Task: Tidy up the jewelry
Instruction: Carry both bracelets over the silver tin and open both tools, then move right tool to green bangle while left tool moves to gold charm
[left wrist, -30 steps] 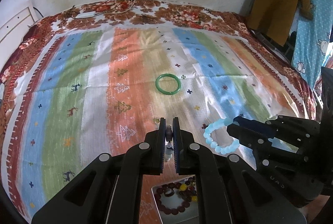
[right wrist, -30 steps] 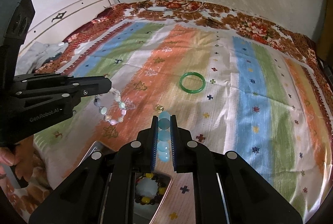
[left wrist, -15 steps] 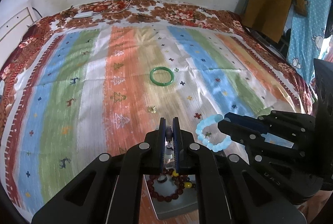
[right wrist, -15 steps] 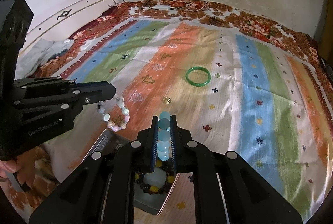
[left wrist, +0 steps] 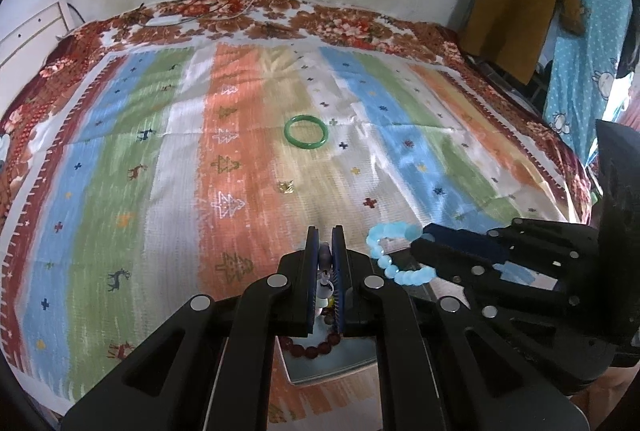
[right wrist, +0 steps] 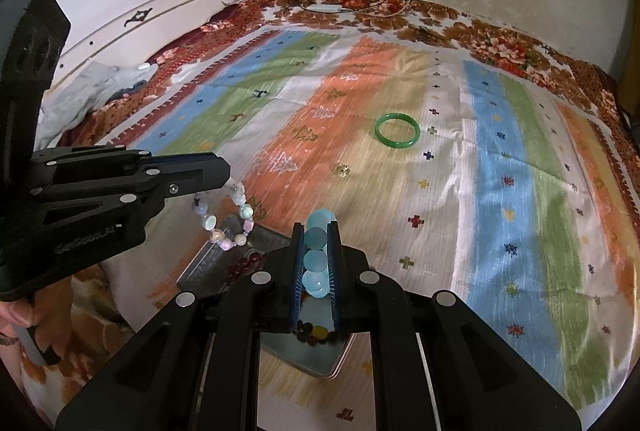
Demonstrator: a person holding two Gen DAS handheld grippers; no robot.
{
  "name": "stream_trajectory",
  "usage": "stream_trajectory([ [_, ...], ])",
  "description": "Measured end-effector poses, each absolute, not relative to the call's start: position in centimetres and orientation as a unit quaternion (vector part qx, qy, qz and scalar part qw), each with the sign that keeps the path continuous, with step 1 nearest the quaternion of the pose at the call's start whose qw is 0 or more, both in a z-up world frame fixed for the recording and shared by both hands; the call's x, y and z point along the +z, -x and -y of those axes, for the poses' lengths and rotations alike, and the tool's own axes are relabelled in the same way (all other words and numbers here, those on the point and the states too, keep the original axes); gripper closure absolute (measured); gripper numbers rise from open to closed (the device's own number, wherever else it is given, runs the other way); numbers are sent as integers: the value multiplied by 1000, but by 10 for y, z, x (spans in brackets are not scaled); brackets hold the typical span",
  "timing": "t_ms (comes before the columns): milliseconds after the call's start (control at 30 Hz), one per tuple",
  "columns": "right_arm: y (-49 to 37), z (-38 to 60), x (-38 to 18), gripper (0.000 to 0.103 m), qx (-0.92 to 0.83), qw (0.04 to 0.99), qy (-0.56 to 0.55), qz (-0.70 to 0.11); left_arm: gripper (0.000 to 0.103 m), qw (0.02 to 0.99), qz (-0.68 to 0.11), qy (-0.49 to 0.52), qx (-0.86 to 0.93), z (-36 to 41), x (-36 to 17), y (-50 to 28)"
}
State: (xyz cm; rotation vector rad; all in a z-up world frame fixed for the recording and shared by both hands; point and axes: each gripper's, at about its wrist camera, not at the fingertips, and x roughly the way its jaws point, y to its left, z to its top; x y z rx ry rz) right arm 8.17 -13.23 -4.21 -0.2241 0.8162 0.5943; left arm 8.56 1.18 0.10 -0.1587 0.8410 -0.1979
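Bedspread [left wrist: 168, 191], woven and striped, covers the bed. Rectangular metal tray [right wrist: 208, 263] lies at its near edge. Above the tray, right gripper [right wrist: 316, 263] clamps a translucent blue bead bracelet [right wrist: 316, 243]; left gripper [left wrist: 325, 271] clamps a pastel bead bracelet [right wrist: 228, 227].

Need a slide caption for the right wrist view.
Right hand-held gripper shut on pale blue bead bracelet above metal tray; left hand-held gripper dangles pastel bead bracelet.

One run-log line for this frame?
left gripper: shut on pastel bracelet | right gripper: shut on blue bracelet | both over tin | green bangle: on bedspread
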Motion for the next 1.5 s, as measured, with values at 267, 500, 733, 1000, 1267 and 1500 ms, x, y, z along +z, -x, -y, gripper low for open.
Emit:
stream_trajectory([
  [267,-71,136,-46,91,290,864,100,-400,97,904,-407,81,-104,-8,0,-75],
  [500,-72,136,-57,90,290,854,98,-420,75,893,-433,82,-91,-8,-11,-78],
  [733,-79,146,-56,77,264,867,89,-414,52,897,-424,107,-56,-28,-11,-83],
  [1000,-99,159,-60,51,244,874,78,-414,48,894,-434,102,-49,-35,-15,-98],
  [1267,-130,170,-61,48,226,877,47,-420,45,890,-448,80,-34,-39,-21,-119],
  [1500,-156,170,-68,44,205,875,56,-435,43,883,-465,41,-44,-28,-29,-135],
])
